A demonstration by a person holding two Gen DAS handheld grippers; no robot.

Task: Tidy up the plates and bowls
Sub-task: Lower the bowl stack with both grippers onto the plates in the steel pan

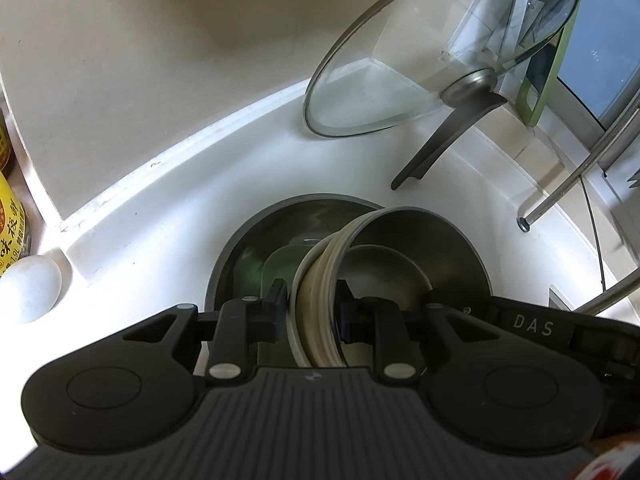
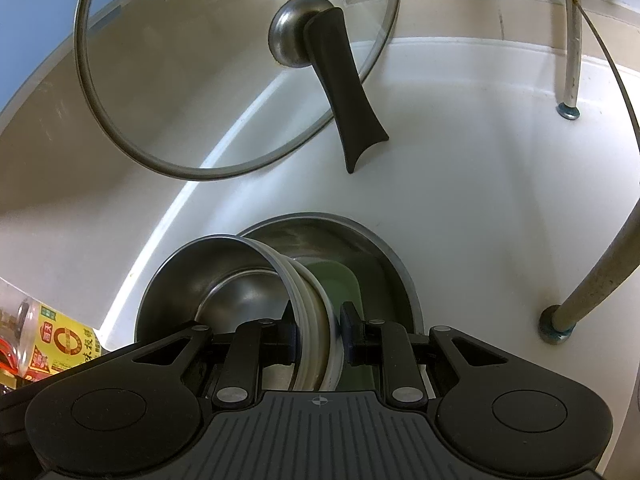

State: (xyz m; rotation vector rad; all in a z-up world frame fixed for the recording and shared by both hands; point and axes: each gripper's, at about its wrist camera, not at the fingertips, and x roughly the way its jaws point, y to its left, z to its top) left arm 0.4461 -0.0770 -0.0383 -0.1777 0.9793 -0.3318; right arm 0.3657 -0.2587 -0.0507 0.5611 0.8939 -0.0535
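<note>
A stack of nested bowls, a steel bowl (image 1: 404,248) inside cream-white ones (image 1: 316,312), is pinched at its rim by both grippers. My left gripper (image 1: 312,312) is shut on the stack's left rim, one finger outside and one inside. My right gripper (image 2: 318,330) is shut on the opposite rim of the stack of bowls (image 2: 312,320), whose steel inside (image 2: 208,280) opens to its left. Under the stack lies a round grey plate (image 1: 240,240), also in the right wrist view (image 2: 384,248), holding a flat green piece (image 2: 344,280). Part of the right gripper's black body (image 1: 532,324) shows in the left wrist view.
A glass lid (image 2: 200,80) with a black handle (image 2: 344,92) leans against the beige wall behind the plate. Metal rack legs (image 2: 568,108) stand on the white counter (image 2: 460,200) at the right. A white egg-shaped object (image 1: 28,292) and yellow-labelled bottles (image 1: 12,232) sit at the left.
</note>
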